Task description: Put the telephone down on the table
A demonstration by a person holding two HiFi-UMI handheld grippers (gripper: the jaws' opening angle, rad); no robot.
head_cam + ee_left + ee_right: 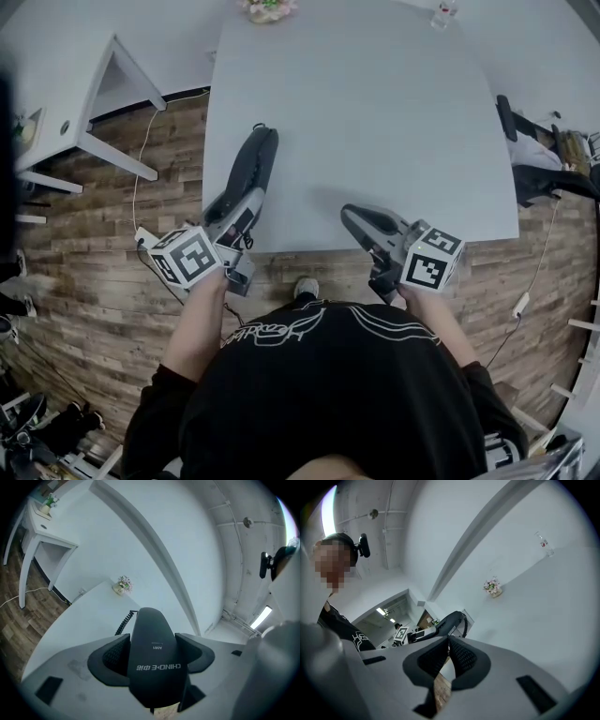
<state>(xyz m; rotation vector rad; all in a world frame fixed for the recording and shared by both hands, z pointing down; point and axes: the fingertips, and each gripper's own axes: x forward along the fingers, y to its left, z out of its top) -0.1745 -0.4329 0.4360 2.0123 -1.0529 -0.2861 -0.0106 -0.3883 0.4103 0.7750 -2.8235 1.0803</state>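
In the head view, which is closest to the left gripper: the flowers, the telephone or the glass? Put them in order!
1. telephone: held in the left gripper, over the near left part of the table.
2. flowers: far edge, straight ahead.
3. glass: far edge, off to the right.

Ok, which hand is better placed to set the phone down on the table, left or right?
Left. The left hand-held gripper is closed on the telephone handset, which reaches over the table. The right hand-held gripper sits at the table's near edge, jaws together and empty.
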